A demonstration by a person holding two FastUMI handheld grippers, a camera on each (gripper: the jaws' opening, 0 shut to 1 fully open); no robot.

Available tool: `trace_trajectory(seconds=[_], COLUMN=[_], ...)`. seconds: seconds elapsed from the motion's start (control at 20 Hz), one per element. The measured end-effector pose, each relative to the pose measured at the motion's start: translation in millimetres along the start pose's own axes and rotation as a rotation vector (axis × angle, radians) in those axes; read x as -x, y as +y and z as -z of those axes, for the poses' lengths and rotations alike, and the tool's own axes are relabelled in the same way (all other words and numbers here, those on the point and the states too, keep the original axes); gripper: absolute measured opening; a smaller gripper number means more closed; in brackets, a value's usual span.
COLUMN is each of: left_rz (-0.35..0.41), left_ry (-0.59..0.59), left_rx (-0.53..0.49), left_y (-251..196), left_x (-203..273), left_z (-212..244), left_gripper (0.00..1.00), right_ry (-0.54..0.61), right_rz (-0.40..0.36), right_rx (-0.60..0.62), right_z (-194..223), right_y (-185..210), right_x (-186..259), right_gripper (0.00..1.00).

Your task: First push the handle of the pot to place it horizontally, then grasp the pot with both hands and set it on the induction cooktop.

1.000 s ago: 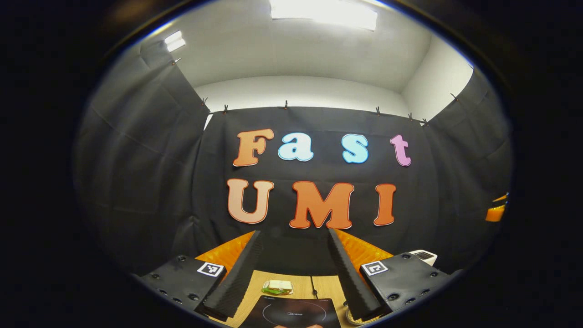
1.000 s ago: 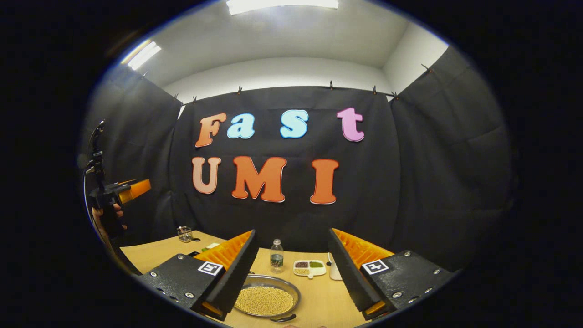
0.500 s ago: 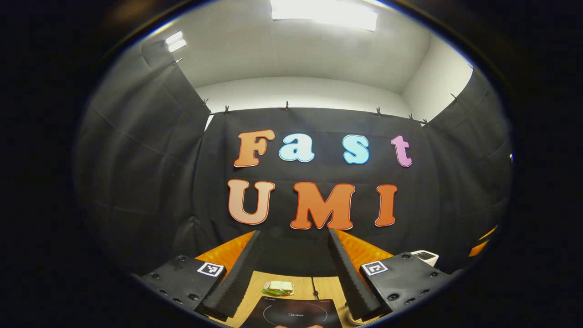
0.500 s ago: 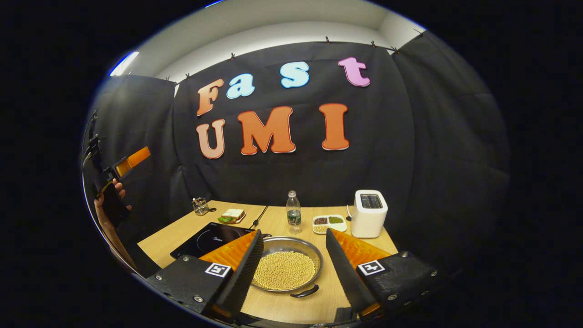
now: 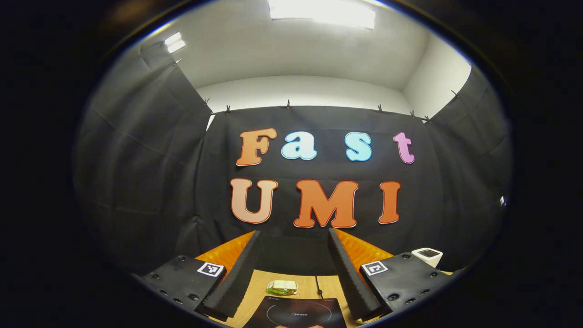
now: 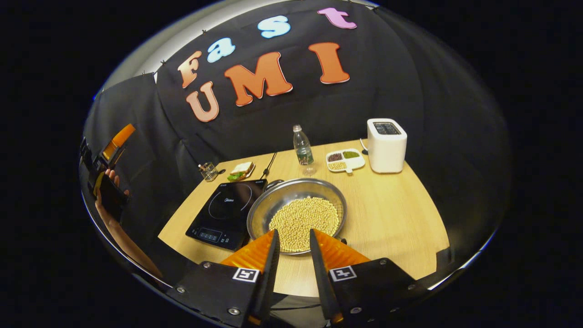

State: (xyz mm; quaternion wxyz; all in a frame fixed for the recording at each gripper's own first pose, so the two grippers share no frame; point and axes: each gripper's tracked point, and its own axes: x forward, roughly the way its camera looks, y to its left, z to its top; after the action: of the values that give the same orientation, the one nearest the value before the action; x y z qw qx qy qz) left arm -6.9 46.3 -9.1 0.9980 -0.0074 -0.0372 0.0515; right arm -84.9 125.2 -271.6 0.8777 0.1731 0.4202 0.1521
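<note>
Fingers (image 6: 273, 255) narrower, tilted down toward pot (image 6: 296, 214).

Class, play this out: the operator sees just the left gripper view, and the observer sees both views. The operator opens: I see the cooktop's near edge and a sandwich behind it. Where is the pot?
Observer: In the right gripper view the pot stands on the table, beside the induction cooktop, to its right in that view.
Operator: What is in it?
Observer: A layer of pale beans covers its bottom.
Operator: Where is the right gripper?
Observer: The right gripper is at the pot's near rim. Its fingers are apart by a narrow gap and hold nothing.
</note>
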Motion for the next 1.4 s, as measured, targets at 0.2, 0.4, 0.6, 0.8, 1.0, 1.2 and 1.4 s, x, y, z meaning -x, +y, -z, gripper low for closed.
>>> trace_trajectory(seconds=[0.2,0.4,0.6,0.8,1.0,1.2,1.4], left_rz=[-0.010,-0.028,-0.045,-0.051,-0.066,-0.084,-0.067], left_ry=[-0.002,-0.032,-0.033,-0.005,0.028,0.054,0.109], left_rx=[-0.009,-0.017,-0.035,-0.042,-0.046,-0.046,-0.025], left_y=[4,10,15,18,25,36,36], left_x=[1,5,6,4,3,3,-3], left_z=[-1,-7,-4,9,23,33,56], left_gripper=[0.96,0.96,0.96,0.93,0.94,0.96,0.96], right_ry=[0.085,0.146,0.274,0.361,0.447,0.519,0.573], right_rz=[0.019,-0.003,-0.046,-0.053,-0.047,-0.016,0.005], right_rx=[0.015,0.002,-0.043,-0.056,-0.096,-0.165,-0.228], right_z=[25,43,82,105,121,131,135], right_y=[-8,-3,6,10,7,-2,-5], right_x=[-16,-34,-48,-66,-82,-93,-101], right_gripper=[0.20,0.00,0.00,0.00,0.00,0.00,0.00])
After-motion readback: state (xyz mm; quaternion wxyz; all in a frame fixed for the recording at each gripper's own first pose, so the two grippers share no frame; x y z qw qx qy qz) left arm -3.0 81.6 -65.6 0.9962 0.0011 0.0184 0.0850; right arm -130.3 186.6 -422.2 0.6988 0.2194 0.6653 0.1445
